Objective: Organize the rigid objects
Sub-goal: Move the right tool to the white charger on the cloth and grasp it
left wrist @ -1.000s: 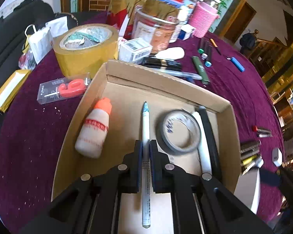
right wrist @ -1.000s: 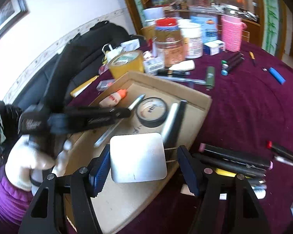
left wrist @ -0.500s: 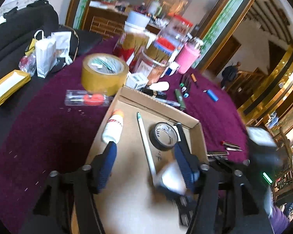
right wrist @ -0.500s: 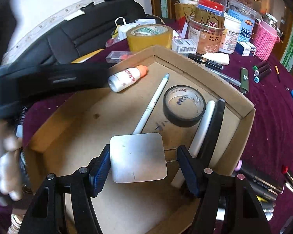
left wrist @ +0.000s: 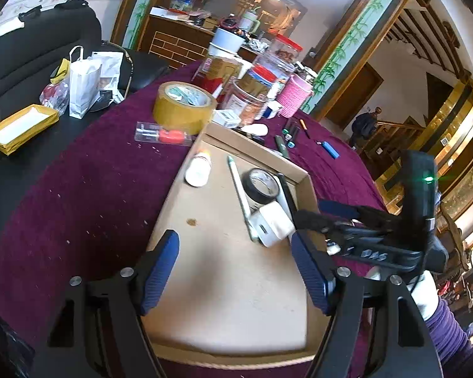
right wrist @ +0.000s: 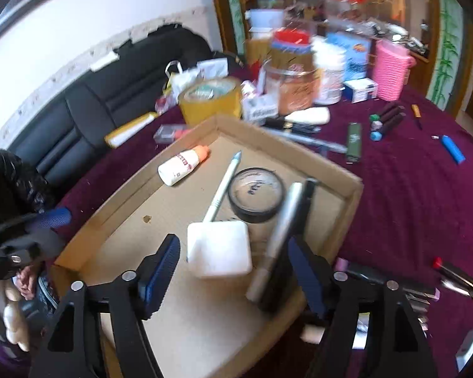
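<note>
A shallow cardboard tray (left wrist: 261,148) (right wrist: 337,170) lies on the purple tablecloth. In it are a white glue bottle (left wrist: 198,170) (right wrist: 183,165), a white pen (left wrist: 239,192) (right wrist: 224,186), a black tape roll (left wrist: 261,186) (right wrist: 257,193), a white and a black marker (right wrist: 283,230), and a white square charger block (left wrist: 272,225) (right wrist: 219,249). My left gripper (left wrist: 236,274) is open and empty above the tray's near end. My right gripper (right wrist: 233,271) is open, with the charger block lying between its fingers on the tray floor.
Behind the tray stand a wide yellow tape roll (left wrist: 183,107), jars (left wrist: 246,100) and a pink cup (left wrist: 294,99). Loose markers (right wrist: 387,121), a green lighter (right wrist: 353,140) and a blue lighter (right wrist: 453,148) lie on the cloth; more pens (right wrist: 450,278) lie right of the tray.
My left gripper opened, left the white pen in the tray and pulled back and up. My right gripper let the white block down onto the tray floor.
</note>
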Demonstrator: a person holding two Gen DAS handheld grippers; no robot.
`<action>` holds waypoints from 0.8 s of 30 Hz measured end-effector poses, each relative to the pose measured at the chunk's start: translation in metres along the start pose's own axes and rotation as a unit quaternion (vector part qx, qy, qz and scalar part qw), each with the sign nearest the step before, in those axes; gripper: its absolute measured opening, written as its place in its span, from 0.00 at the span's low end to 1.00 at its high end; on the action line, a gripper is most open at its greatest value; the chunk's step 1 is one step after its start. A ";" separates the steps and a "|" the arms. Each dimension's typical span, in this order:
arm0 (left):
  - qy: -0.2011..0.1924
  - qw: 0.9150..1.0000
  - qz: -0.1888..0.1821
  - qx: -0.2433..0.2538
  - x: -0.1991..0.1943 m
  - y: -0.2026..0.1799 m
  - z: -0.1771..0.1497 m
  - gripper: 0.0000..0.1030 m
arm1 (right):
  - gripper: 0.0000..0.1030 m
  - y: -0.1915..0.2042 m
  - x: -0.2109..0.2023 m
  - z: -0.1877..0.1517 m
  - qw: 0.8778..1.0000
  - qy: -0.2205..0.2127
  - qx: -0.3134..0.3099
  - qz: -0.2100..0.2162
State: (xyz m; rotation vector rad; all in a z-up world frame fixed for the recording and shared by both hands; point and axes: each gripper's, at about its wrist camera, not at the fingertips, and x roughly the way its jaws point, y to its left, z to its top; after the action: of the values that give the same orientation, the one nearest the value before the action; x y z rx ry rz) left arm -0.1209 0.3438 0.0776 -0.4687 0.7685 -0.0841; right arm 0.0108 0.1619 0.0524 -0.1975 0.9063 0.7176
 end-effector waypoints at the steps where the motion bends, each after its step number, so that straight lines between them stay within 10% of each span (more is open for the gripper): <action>1: 0.000 1.000 -0.002 0.002 0.000 -0.004 -0.003 0.72 | 0.76 -0.005 -0.009 -0.004 1.000 -0.006 0.006 -0.001; 15: 0.013 1.000 -0.026 0.011 -0.004 -0.040 -0.045 0.75 | 0.78 -0.165 -0.136 -0.131 0.972 -0.069 0.208 -0.086; 24: 0.017 1.000 -0.015 -0.009 -0.007 -0.043 -0.053 0.75 | 0.78 -0.188 -0.145 -0.173 0.960 -0.085 0.256 -0.077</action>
State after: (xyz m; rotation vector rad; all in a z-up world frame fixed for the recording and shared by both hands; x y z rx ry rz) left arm -0.1587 0.2875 0.0680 -0.4975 0.7966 -0.1121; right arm -0.0394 -0.1273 0.0331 0.2487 0.8711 0.3324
